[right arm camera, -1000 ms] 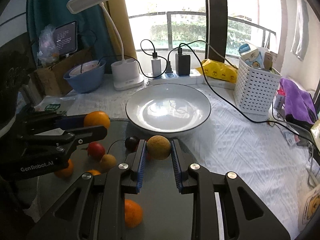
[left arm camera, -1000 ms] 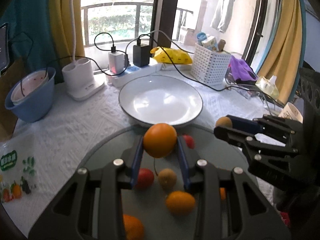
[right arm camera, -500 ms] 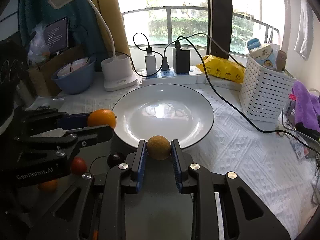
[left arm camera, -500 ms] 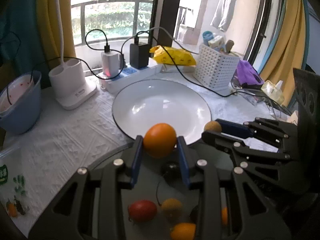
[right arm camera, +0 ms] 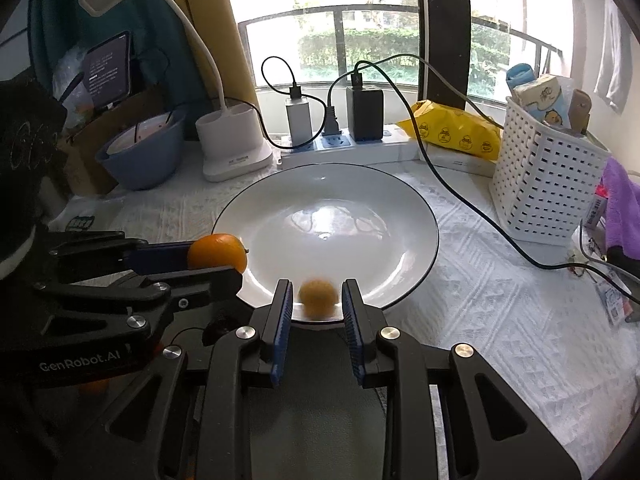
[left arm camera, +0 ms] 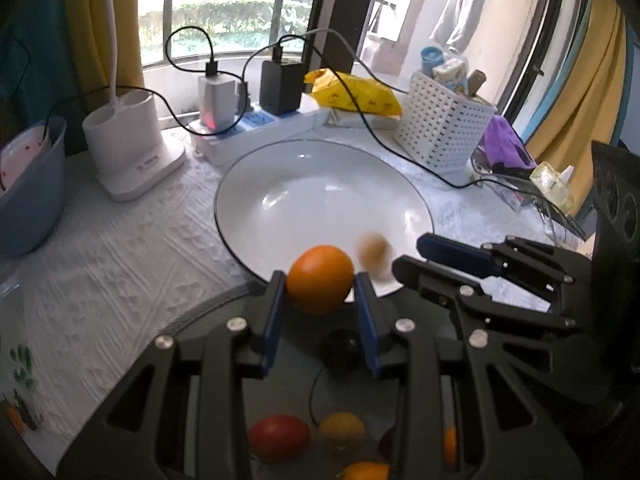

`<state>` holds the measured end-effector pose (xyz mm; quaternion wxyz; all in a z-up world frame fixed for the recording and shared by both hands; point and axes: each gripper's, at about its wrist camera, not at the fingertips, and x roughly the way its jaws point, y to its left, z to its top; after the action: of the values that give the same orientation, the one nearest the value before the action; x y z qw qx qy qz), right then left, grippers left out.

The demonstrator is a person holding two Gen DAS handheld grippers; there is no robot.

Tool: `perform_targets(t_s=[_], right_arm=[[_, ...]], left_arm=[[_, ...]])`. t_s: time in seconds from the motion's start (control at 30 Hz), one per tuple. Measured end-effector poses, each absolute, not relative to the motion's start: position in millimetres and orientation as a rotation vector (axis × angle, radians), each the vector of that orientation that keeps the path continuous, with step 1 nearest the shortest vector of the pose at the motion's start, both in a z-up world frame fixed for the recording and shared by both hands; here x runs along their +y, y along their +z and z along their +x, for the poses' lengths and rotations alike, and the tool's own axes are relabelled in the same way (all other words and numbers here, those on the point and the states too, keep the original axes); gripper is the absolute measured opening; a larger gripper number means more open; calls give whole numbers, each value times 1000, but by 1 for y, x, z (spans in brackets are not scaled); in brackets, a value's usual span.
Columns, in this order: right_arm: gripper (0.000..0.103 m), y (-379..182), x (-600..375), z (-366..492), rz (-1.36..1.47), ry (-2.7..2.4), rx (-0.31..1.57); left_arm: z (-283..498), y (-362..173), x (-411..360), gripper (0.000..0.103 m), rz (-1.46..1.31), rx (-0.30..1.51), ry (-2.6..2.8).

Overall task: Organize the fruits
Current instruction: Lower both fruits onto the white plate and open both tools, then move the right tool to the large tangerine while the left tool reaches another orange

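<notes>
Looking along my left gripper (left arm camera: 320,292), I saw it clenched on an orange (left arm camera: 320,278) at the near rim of the white plate (left arm camera: 304,200). My right gripper (right arm camera: 316,304) had let go: its pads stood apart from a small tan fruit (right arm camera: 318,297), which was blurred over the plate's near edge, so I could not tell if it rested there. The plate held nothing else. A dark tray (left arm camera: 296,392) below carried a red fruit (left arm camera: 279,437), some yellow and orange ones and a dark one, partly hidden by the fingers. The basket (right arm camera: 548,196) held packets; the blue bowl (right arm camera: 140,160) held a pale dish.
</notes>
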<state>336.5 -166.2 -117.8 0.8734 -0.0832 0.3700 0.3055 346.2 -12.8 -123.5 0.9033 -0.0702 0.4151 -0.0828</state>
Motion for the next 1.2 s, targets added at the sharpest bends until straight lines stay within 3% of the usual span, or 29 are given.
perform_targets(t_s=[0.17, 0.2, 0.27, 1.2], right_arm=[[27, -116, -168, 334, -177, 629, 769], [27, -115, -168, 334, -178, 628, 767], [27, -112, -169, 331, -176, 624, 763], [27, -69, -188, 253, -187, 568, 668]], left_arm=[[346, -123, -13, 38, -146, 857, -170], [345, -122, -12, 45, -149, 855, -169], [342, -119, -10, 48, -161, 843, -168], [260, -70, -7, 49, -134, 701, -164]])
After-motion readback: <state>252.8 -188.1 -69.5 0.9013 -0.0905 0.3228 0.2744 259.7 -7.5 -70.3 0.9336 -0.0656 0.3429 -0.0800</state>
